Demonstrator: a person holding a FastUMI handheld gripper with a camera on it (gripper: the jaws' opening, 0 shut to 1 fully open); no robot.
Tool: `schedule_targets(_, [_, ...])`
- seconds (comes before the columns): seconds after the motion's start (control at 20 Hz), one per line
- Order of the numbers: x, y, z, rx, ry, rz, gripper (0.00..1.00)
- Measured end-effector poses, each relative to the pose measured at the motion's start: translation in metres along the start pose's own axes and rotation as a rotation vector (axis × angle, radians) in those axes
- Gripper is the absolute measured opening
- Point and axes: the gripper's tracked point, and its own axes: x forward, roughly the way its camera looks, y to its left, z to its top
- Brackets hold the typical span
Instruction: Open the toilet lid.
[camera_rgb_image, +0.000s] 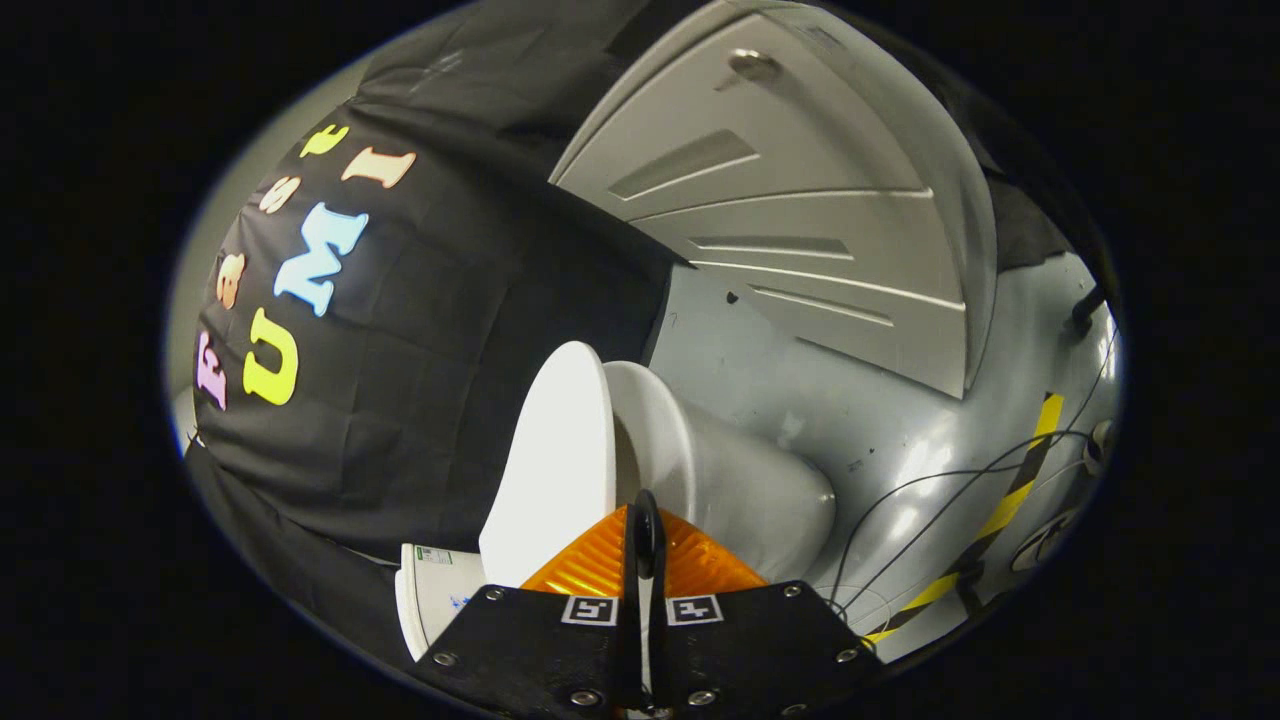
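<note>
A: Where does the lid stand?

B: The toilet lid (555, 460) is raised clear of the toilet bowl (740, 490), swung well up toward the black cloth wall (440, 350). The view is rolled over, so I judge the angle only by the gap between lid and bowl rim, and that gap is wide at the free end.

A: And the gripper?

B: The gripper (645, 525) has its fingers pressed close together, with only a thin slit between them. The lid's edge sits right at that slit, just ahead of the fingertips (it may be pinched there, but the fingers hide the contact, so I cannot tell whether both press on it).

A: So how much is left?

B: Little, by my reading. The lift looks mostly done; what remains is leaning the lid back until it rests on its own, then letting go and backing away.

A: Anything else nearby?

B: Beyond the bowl there is a grey panelled door (790, 210), and black cables (930, 500) cross striped floor tape (1000, 515).
</note>
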Motion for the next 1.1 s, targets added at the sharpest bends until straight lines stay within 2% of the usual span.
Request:
schedule_targets(0.5, [-0.041, 0.073, 0.017, -0.365, -0.071, 0.013, 0.03])
schedule_targets(1.1, [-0.091, 0.177, 0.003, -0.658, -0.212, 0.053, 0.03])
